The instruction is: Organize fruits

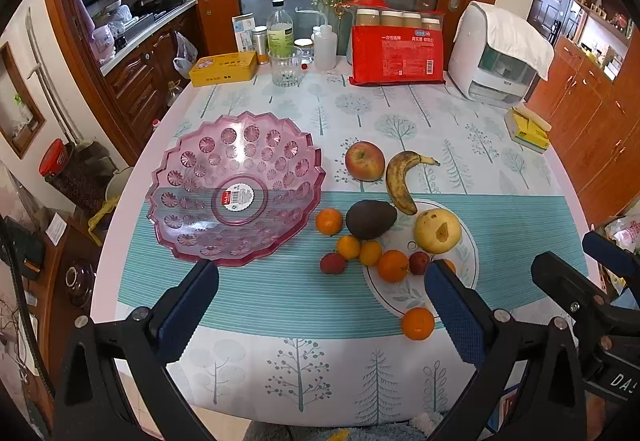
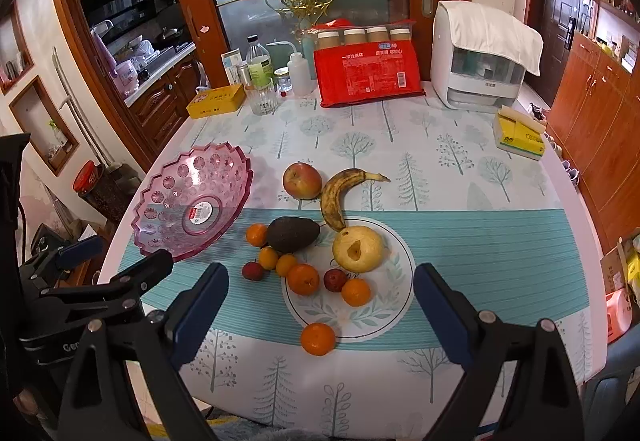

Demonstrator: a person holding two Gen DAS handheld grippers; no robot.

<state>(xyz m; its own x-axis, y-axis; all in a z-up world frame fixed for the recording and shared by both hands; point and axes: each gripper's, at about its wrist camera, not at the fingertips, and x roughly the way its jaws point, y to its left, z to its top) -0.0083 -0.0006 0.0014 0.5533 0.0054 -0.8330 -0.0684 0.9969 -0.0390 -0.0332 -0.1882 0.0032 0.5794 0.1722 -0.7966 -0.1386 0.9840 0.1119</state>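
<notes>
Hovering released and empty, both grippers faced the fruit: the nearest orange (image 2: pixel 317 339) lay between the right gripper (image 2: pixel 320 305) fingers, right of the left gripper (image 1: pixel 320 305); the pink bowl (image 1: pixel 176 161) sat far-left.

My left gripper (image 1: pixel 320 305) and right gripper (image 2: pixel 320 315) both hang tilted downward, side by side, jaws wide, holding nothing.

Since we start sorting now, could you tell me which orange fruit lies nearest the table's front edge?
The lone orange at the printed circle's near edge; the other orange fruits cluster farther back.
</notes>
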